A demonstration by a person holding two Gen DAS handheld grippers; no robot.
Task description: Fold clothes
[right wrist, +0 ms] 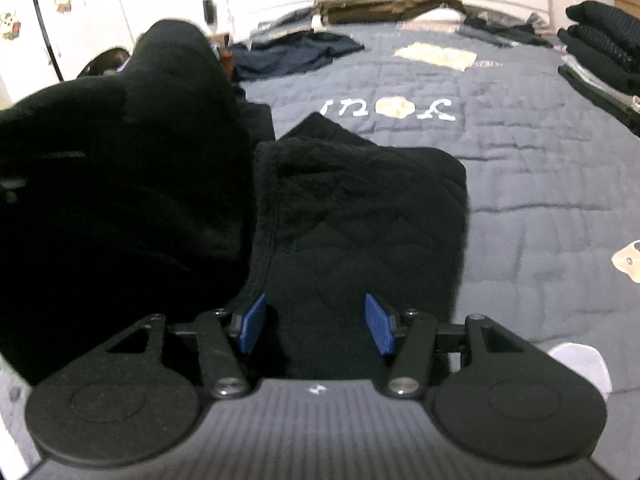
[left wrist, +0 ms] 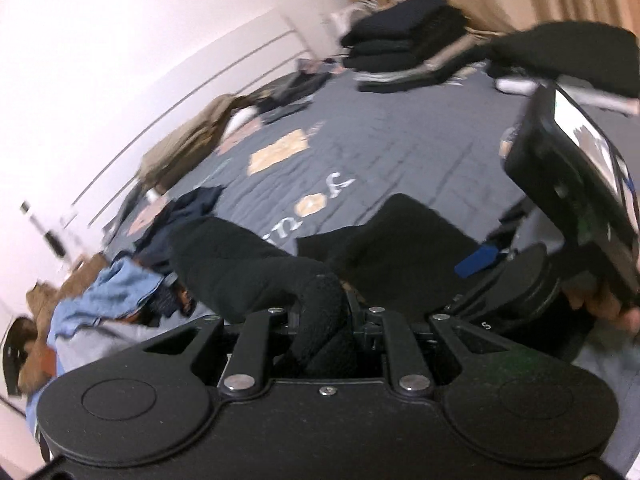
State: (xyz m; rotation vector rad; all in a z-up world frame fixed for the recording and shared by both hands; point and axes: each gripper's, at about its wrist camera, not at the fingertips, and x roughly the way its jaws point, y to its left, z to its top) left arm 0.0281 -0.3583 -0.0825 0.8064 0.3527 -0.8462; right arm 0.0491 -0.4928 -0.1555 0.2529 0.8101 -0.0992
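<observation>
Stack (left wrist: 404, 40) folded | garment (right wrist: 360, 216) part-folded | left gripper (left wrist: 320, 320) clamps its fabric | right gripper (right wrist: 316, 324) wide | pile (left wrist: 120, 292) unfolded

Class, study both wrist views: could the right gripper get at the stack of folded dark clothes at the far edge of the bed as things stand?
Probably yes. The right gripper is open over the black garment, and only bare quilt lies between it and the stack.

one grey quilt (right wrist: 520, 184) fills the frame. two grippers: left gripper (left wrist: 320, 320) low centre, right gripper (right wrist: 316, 324) low centre. one stack of dark folded clothes (right wrist: 600, 52) upper right, one tan pile (right wrist: 384, 4) top centre.
</observation>
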